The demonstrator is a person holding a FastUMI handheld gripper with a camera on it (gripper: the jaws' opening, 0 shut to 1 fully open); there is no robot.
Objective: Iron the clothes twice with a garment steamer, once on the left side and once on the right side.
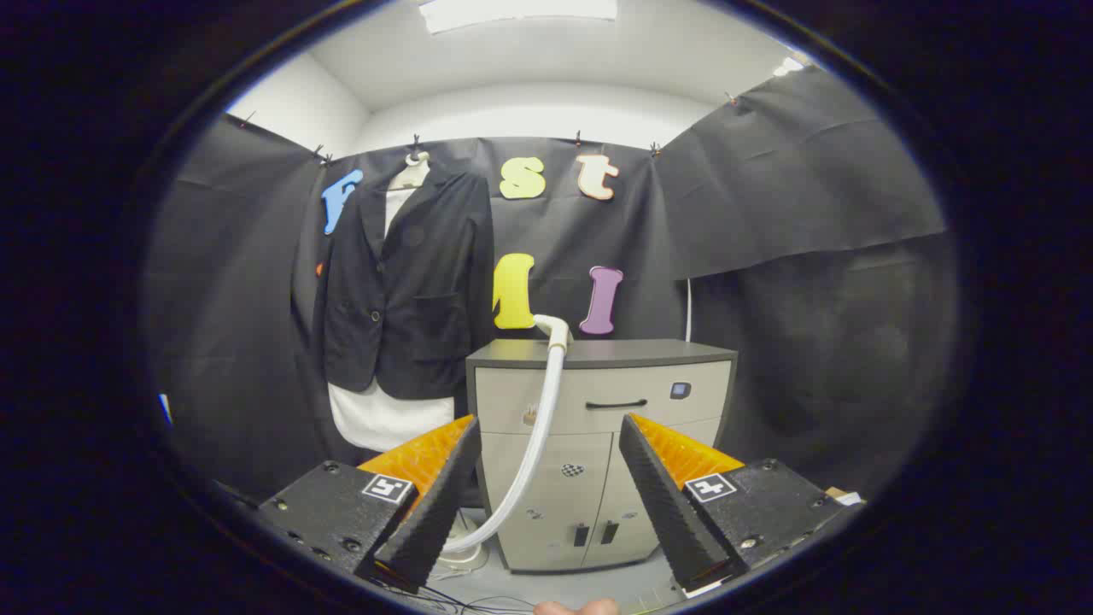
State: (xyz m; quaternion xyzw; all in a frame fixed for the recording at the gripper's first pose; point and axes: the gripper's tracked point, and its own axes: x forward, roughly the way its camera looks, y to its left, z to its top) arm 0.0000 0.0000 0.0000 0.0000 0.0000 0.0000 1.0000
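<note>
Black cloth walls close the booth on three sides, under a white ceiling. Gripper: fingers spread wide apart, holding nothing, aimed level at a grey cabinet that stands beyond them. Between the fingers, further off, runs the white hose of the garment steamer, rising from a base on the floor to the steamer head, which rests at the cabinet's top front edge. Dark jacket, worn over a white garment, hangs on the back wall, beyond the left finger and just beside the cabinet's left side.

Hazards, as judged: the head sits at an edge, so a nudge from one finger could tip it off; the hose may snag the cabinet corner or drag on the base when lifted; loose cables lie on the floor below the fingers. Open room lies ahead of the jacket and above the cabinet top; the cabinet's left edge crowds the jacket's right side.
</note>
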